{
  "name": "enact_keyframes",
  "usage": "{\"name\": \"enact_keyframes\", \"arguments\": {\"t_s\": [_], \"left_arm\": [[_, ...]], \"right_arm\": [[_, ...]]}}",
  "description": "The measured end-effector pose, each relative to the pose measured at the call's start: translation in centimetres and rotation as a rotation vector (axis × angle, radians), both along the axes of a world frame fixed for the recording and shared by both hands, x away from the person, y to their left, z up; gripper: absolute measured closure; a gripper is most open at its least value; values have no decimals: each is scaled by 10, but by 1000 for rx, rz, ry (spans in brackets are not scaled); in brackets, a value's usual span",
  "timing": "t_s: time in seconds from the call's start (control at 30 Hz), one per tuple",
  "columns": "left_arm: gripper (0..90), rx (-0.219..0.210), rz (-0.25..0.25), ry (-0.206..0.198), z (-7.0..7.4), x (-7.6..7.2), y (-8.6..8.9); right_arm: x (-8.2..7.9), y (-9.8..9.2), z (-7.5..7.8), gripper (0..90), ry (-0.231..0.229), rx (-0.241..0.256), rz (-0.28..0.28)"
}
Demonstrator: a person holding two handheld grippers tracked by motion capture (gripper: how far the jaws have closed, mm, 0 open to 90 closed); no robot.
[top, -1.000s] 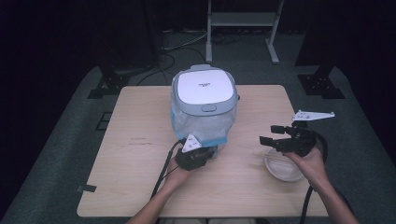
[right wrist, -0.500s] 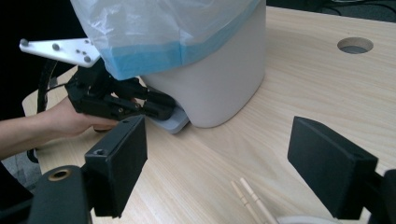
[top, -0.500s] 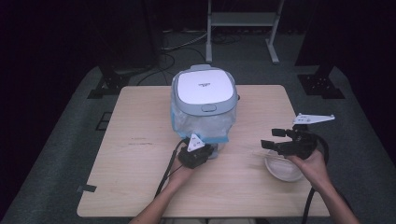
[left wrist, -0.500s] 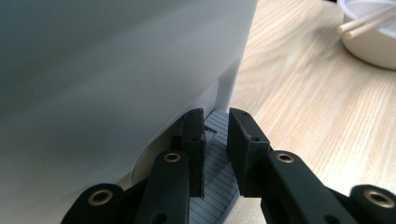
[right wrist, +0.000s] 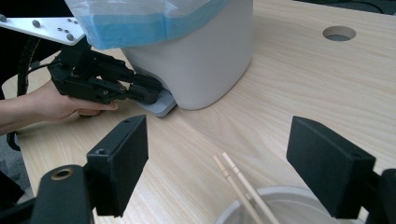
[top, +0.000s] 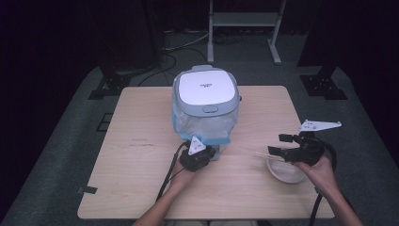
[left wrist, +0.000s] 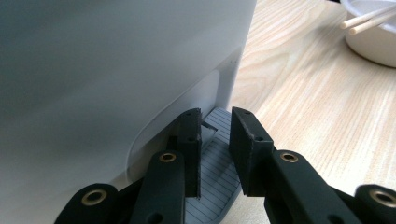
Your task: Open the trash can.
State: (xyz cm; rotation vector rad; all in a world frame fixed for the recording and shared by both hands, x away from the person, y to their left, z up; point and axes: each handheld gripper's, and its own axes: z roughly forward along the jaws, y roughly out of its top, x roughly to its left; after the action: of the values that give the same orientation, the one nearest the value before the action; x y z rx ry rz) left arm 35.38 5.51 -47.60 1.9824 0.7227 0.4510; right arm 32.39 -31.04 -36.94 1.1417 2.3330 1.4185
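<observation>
A white pedal bin (top: 205, 89) with a blue liner bag stands mid-table, lid down. Its grey ribbed pedal (left wrist: 215, 186) sticks out at the base. My left gripper (top: 207, 153) rests over that pedal (right wrist: 159, 105), jaws nearly closed with a narrow gap and nothing between them (left wrist: 215, 119). To the right, a white bowl (top: 287, 170) holds two wooden chopsticks (top: 266, 155). My right gripper (top: 278, 144) hovers over the bowl's near-left rim, jaws wide open and empty (right wrist: 219, 140). The chopsticks (right wrist: 238, 184) lean out of the bowl (right wrist: 289, 205) below it.
The wooden table (top: 141, 141) has bare room on its left half and along the front. A round cable hole (right wrist: 338, 32) sits in the top beyond the bin. A metal stand (top: 244, 21) and cables are on the floor behind.
My right gripper has sunk slightly toward the bowl. The left gripper has stayed at the bin's pedal, and the lid is still down.
</observation>
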Motion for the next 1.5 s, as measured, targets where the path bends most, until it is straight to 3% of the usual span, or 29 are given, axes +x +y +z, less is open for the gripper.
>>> {"name": "enact_keyframes", "arguments": {"t_s": [0.13, 0.43, 0.57, 0.77, 0.83, 0.87, 0.93, 0.97, 1.5], "left_arm": [[761, 25, -3, -21, 0, -2, -2], [773, 11, 6, -10, -2, -1, -2], [779, 26, 2, -11, -1, -1, -3], [789, 64, -4, -6, -2, -1, -7], [791, 111, -2, -20, -3, -2, -11], [794, 112, -2, -16, -3, -2, -11], [795, 94, 2, 31, -3, 3, -9], [795, 107, 0, 20, -4, 3, -9], [810, 101, 9, 27, -4, 4, -9]], "right_arm": [[-1, -4, -4, 193, 2, 17, -7], [-5, -13, -10, 193, 4, 2, -11], [-7, -17, -15, 193, 10, -3, -13], [-10, -23, -18, 193, 13, 3, -21], [-11, -24, -18, 193, 12, 6, -21], [-11, -25, -18, 193, 12, 6, -21], [-11, -25, -19, 193, 9, 5, -18], [-11, -26, -19, 193, 11, 4, -16], [-8, -30, -28, 198, 24, -69, 44]]}}
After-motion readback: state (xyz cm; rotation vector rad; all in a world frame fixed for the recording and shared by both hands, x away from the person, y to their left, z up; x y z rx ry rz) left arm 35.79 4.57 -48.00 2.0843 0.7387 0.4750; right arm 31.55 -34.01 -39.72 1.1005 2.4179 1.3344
